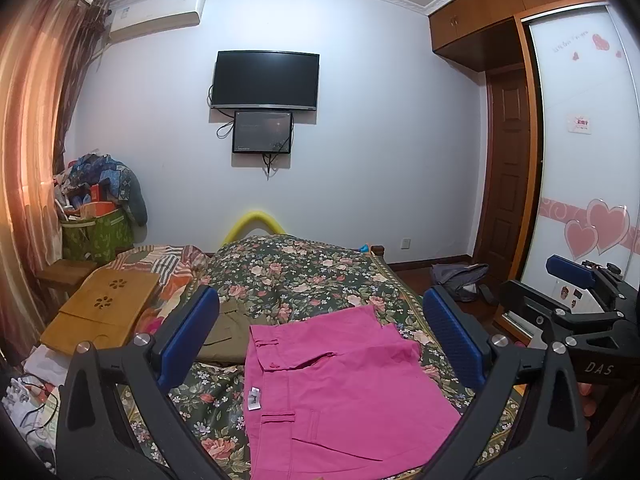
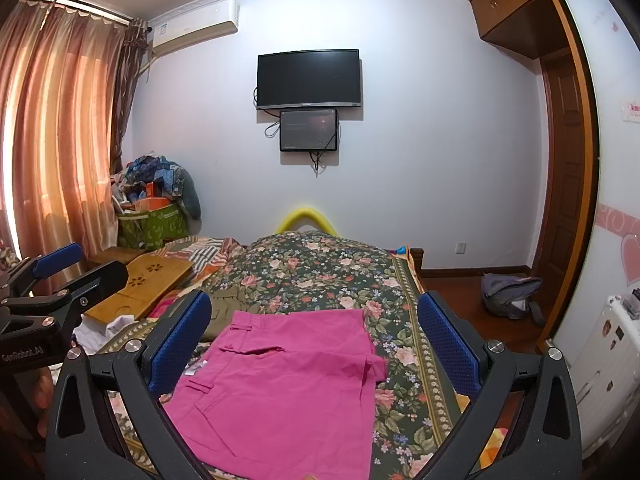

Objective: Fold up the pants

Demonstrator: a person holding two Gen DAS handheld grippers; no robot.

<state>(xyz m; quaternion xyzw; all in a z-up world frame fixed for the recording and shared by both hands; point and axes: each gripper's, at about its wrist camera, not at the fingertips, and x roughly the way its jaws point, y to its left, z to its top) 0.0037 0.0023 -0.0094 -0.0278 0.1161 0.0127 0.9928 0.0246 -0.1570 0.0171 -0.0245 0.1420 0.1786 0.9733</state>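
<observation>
Pink pants [image 1: 340,392] lie folded flat on the floral bedspread [image 1: 296,276], waistband to the left; they also show in the right wrist view [image 2: 280,384]. My left gripper [image 1: 320,336] is open and empty, held above the pants, blue pads wide apart. My right gripper [image 2: 314,340] is open and empty above the pants too. The right gripper shows at the right edge of the left wrist view [image 1: 576,292], and the left gripper at the left edge of the right wrist view [image 2: 52,280].
An olive garment [image 1: 224,328] lies folded behind the pink pants. A bamboo lap tray [image 1: 104,308] sits on the bed's left. A green basket of clutter [image 1: 96,236] stands by the curtain. A grey bag [image 2: 508,292] lies on the floor near the wardrobe [image 1: 584,160].
</observation>
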